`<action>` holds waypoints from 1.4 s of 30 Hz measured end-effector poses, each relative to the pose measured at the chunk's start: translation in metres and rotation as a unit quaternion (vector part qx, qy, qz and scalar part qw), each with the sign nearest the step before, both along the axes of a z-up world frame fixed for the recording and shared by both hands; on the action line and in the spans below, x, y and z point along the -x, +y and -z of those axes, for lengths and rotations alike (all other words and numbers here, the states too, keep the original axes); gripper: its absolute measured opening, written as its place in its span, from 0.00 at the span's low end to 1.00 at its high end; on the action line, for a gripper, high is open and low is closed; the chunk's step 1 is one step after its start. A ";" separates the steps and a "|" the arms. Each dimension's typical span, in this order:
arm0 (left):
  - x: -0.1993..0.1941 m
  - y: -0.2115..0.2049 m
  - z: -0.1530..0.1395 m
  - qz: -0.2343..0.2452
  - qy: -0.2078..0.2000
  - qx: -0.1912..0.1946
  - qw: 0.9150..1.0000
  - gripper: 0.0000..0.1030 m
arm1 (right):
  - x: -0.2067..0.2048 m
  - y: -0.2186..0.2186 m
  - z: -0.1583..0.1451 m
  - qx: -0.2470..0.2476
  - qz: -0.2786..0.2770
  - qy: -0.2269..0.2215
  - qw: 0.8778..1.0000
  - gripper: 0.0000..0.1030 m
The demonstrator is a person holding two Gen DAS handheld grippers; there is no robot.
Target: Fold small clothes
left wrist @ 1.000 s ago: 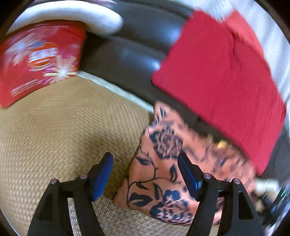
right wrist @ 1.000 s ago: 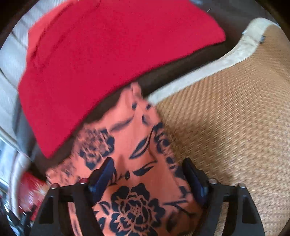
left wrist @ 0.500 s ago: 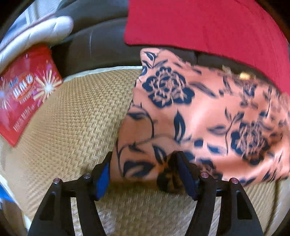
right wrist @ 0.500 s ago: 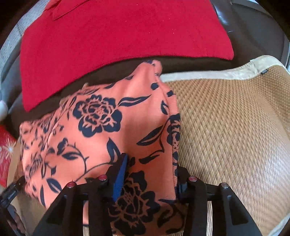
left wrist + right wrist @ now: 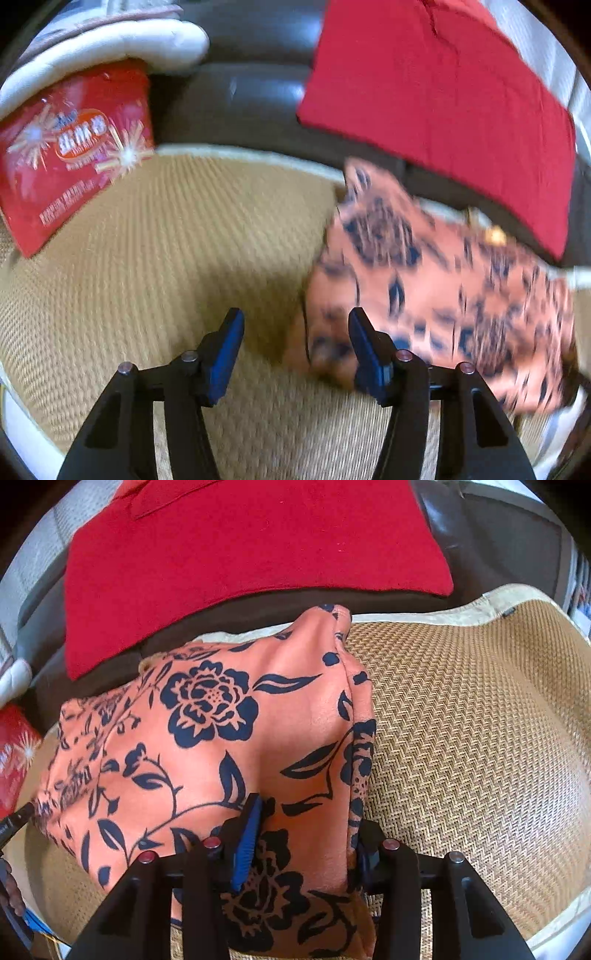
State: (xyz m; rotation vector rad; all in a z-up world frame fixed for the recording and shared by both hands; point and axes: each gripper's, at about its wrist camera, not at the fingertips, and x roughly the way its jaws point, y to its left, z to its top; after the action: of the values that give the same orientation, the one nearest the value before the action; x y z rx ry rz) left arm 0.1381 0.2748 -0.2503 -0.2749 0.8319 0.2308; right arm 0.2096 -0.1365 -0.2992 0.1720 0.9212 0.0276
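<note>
Woven tan mat (image 5: pixel 480 738) carries the orange floral garment (image 5: pixel 207 738), its long axis running nine to three. Right gripper (image 5: pixel 306 834) clenches its three-o'clock folded edge; left gripper (image 5: pixel 295 343), jaws just narrowing, grasps nothing.

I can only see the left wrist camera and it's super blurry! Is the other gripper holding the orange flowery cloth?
Observer: Yes. The right gripper is shut on the orange floral cloth near its right edge. Its jaws have just been closing.
Operator: What are the dark blobs on it?
Observer: They're dark blue roses and leaves on vines, and they look sharp in the right wrist view.
Operator: Is it just one layer?
Observer: It doesn't look like it. Along that right edge it looks doubled, with a second layer showing underneath.
</note>
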 end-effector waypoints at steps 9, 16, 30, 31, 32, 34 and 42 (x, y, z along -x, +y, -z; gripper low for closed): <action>-0.039 -0.044 0.031 0.058 0.064 -0.017 0.996 0.81 | -0.024 0.002 -0.003 0.009 0.019 -0.008 1.000 0.50; -0.008 -0.085 0.037 0.087 0.103 -0.090 0.987 0.51 | -0.033 0.000 -0.004 0.020 0.007 -0.004 1.000 0.50; 0.044 -0.031 0.012 0.043 0.082 0.100 0.991 0.48 | -0.026 -0.029 -0.040 0.070 0.039 -0.052 0.995 0.59; 0.050 -0.021 0.007 0.027 0.072 0.109 0.991 0.48 | -0.021 -0.028 -0.047 0.069 0.043 -0.066 0.995 0.59; 0.055 -0.012 0.004 0.015 0.064 0.109 0.992 0.48 | -0.010 -0.024 -0.060 0.067 0.045 -0.095 0.992 0.59; 0.071 -0.002 -0.005 -0.005 0.048 0.104 0.993 0.48 | 0.009 -0.007 -0.079 0.046 0.015 -0.145 0.988 0.59; 0.088 -0.026 0.026 0.024 0.062 0.276 0.959 0.49 | 0.015 0.122 -0.070 -0.096 -0.192 -0.085 0.973 0.37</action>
State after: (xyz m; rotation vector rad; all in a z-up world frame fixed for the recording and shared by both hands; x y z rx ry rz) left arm 0.0505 0.2484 -0.2765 -0.7682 1.0188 -0.0378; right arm 0.1950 -0.0148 -0.2291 0.1650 0.7690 0.4843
